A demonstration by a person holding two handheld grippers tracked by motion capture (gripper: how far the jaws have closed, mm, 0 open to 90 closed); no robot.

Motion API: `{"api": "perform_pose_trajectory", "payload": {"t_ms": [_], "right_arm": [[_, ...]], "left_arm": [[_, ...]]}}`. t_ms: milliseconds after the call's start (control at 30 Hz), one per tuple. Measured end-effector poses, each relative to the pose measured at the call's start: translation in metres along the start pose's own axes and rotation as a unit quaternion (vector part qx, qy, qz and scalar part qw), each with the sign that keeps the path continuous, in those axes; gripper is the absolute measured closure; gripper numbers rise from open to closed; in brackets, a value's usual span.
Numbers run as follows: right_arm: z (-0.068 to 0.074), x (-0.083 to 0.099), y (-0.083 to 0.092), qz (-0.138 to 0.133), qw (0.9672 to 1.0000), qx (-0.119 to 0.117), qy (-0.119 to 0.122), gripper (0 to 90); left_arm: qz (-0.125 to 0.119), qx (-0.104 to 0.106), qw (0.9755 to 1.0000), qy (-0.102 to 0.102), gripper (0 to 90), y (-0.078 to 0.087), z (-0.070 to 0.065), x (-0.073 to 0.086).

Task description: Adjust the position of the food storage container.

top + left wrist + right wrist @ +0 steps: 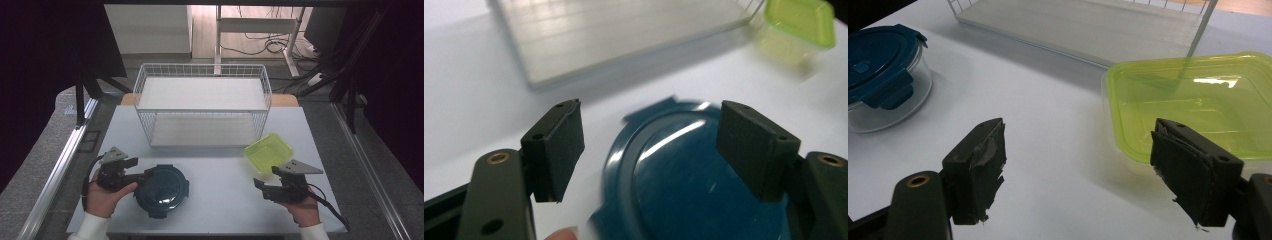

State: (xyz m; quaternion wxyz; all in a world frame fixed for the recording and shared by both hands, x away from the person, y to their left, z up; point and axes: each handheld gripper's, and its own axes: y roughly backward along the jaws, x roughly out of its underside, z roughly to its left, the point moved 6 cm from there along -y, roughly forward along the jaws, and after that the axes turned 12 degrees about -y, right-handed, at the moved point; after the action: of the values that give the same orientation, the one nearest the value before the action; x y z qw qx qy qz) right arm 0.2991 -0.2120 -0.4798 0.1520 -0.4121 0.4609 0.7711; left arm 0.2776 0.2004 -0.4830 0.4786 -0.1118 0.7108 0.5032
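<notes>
Both jaw pairs stand apart, empty; your left gripper (148, 173) touches the blue round container (162, 190) lower left, right gripper (257, 183) below green container (268, 151).

Right gripper (1078, 175): jaws wide apart, nothing btwn them, just bare white table (1048, 130) underneath. Pads look worn (torn tape on both). Green square container (1193, 105) w/ lid on sits just ahead of the right-hand jaw, partly behind it. Round glass container w/ blue clip lid (883, 75) far left, well apart. White wire basket (1088, 25) at top, beyond both.
</notes>
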Motion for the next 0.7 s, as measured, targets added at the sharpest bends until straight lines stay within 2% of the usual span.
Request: {"api": "perform_pose_trajectory", "payload": {"t_ms": [33, 67, 200, 267, 300, 400, 433, 500, 533, 567, 600, 633, 700], "right_arm": [[0.000, 0.000, 0.000, 0.001, 1.0000, 0.000, 0.001, 22.1], [0.000, 0.000, 0.000, 0.001, 1.0000, 0.000, 0.001, 22.1], [-0.001, 0.001, 0.000, 0.003, 1.0000, 0.004, 0.000, 22.1], [0.000, 0.001, -0.001, 0.004, 1.0000, 0.005, 0.000, 22.1], [0.000, 0.001, -0.001, 0.005, 1.0000, 0.005, -0.001, 22.1], [0.000, 0.002, -0.002, 0.007, 1.0000, 0.007, 0.001, 22.1], [-0.001, 0.002, -0.002, 0.008, 0.9999, 0.009, 0.001, 22.1], [-0.001, 0.003, -0.003, 0.010, 0.9999, 0.012, 0.002, 22.1], [-0.001, 0.003, -0.004, 0.011, 0.9999, 0.012, 0.003, 22.1], [-0.001, 0.003, -0.004, 0.011, 0.9999, 0.012, 0.003, 22.1], [-0.001, 0.004, -0.004, 0.013, 0.9998, 0.014, 0.005, 22.0], [-0.001, 0.004, -0.004, 0.014, 0.9998, 0.015, 0.005, 22.0], [-0.001, 0.004, -0.005, 0.014, 0.9998, 0.016, 0.004, 21.9]], "left_arm": [[0.008, -0.007, 0.9999, 0.006, 26.9, 0.007, 0.006, 0.009], [0.008, -0.007, 0.9999, 0.006, 26.8, 0.007, 0.006, 0.009], [0.022, -0.021, 0.9993, 0.022, 26.8, 0.018, 0.019, 0.029], [0.031, -0.025, 0.9989, 0.026, 26.9, 0.020, 0.023, 0.036], [0.046, -0.030, 0.9981, 0.029, 28.7, 0.020, 0.027, 0.043], [0.059, -0.034, 0.9972, 0.031, 31.0, 0.020, 0.029, 0.049], [0.070, -0.036, 0.9963, 0.034, 33.8, 0.019, 0.031, 0.055], [0.076, -0.037, 0.9958, 0.036, 39.7, 0.019, 0.032, 0.057], [0.090, -0.042, 0.9943, 0.037, 45.0, 0.017, 0.034, 0.062], [0.090, -0.042, 0.9943, 0.037, 48.2, 0.017, 0.034, 0.062], [0.110, -0.049, 0.9921, 0.036, 52.2, 0.014, 0.035, 0.068], [0.110, -0.049, 0.9921, 0.036, 55.6, 0.014, 0.035, 0.068], [0.132, -0.040, 0.9896, 0.040, 63.6, 0.009, 0.033, 0.074]]}}
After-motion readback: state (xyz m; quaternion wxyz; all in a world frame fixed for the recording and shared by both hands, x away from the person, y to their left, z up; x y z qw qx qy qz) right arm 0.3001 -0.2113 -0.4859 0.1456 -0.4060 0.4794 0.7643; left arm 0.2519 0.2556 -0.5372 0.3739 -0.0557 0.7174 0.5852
